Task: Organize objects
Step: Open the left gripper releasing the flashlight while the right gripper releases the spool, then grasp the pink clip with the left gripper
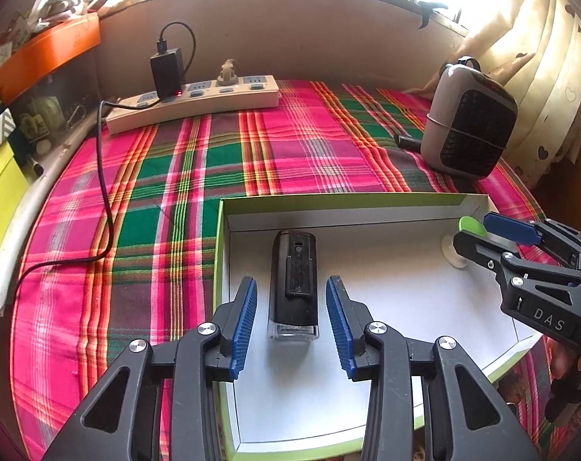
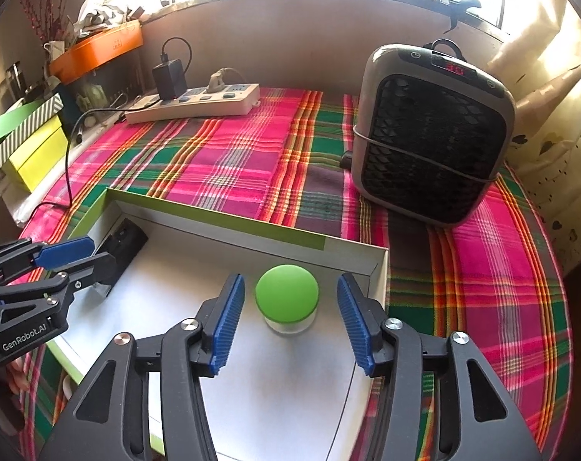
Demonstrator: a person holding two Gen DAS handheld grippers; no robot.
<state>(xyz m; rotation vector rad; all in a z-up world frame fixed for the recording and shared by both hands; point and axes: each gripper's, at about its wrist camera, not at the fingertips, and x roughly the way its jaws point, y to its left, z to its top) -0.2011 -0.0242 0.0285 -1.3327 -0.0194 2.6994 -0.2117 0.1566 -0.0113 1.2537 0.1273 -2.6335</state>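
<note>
"DAS" stood in white on black body of right claw (image 1: 471, 228). "GenRobot.AI" stood in white on body of left claw (image 2: 81, 255). Heater (image 2: 432, 134) showed red display digits, unreadable.

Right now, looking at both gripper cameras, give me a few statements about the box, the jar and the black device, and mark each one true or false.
1. The black device lies inside the box. True.
2. The left gripper is clamped on the black device. False: its jaws stand open, with gaps on both sides of the device.
3. The jar has a green lid. True.
4. The jar stands on the plaid cloth outside the box. False: it stands inside the box, near its far right corner.
5. The right gripper is open around the jar. True.
6. The heater is inside the box. False: it stands on the cloth beyond the box.
</note>
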